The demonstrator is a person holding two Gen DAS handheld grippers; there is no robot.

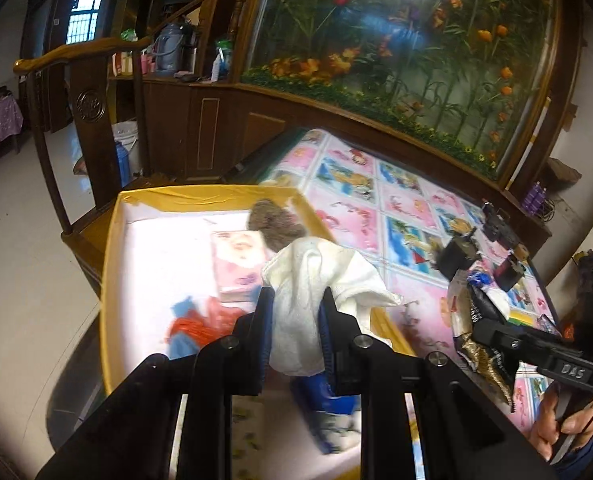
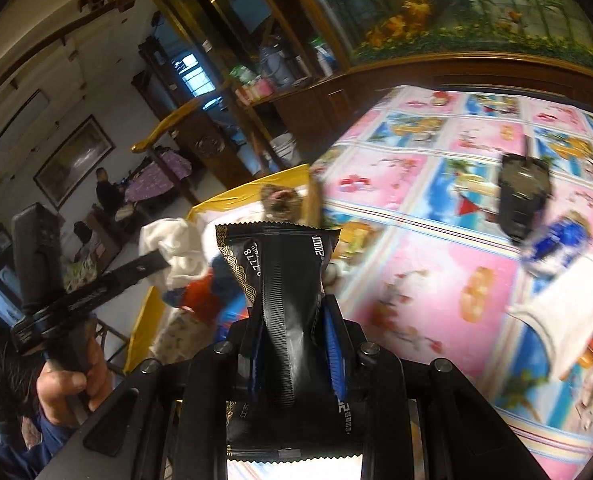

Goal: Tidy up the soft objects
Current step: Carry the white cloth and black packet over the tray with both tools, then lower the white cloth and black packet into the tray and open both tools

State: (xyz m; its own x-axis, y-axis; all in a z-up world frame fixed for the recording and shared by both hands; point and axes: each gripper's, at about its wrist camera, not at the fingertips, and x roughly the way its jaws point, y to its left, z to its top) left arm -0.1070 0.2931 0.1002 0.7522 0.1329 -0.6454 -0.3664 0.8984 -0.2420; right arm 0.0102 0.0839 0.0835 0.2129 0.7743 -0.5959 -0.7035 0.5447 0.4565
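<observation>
My left gripper (image 1: 296, 300) is shut on a white cloth (image 1: 316, 276) and holds it over the yellow-rimmed box (image 1: 110, 260). The box holds a brown furry item (image 1: 274, 220), a red and blue cloth (image 1: 200, 326) and a pink printed packet (image 1: 236, 264). My right gripper (image 2: 292, 304) is shut on a black and gold pouch (image 2: 280, 264), held above the table near the box (image 2: 144, 320). That pouch also shows in the left wrist view (image 1: 482, 332). The white cloth shows in the right wrist view (image 2: 172, 248).
The table has a pink and blue cartoon cover (image 2: 416, 208). On it lie a black device (image 2: 522, 196), a blue and white packet (image 2: 556, 244) and a white cloth (image 2: 568, 316). A wooden chair (image 1: 76, 92) stands behind the box. A wooden cabinet with flowers (image 1: 396, 60) backs the table.
</observation>
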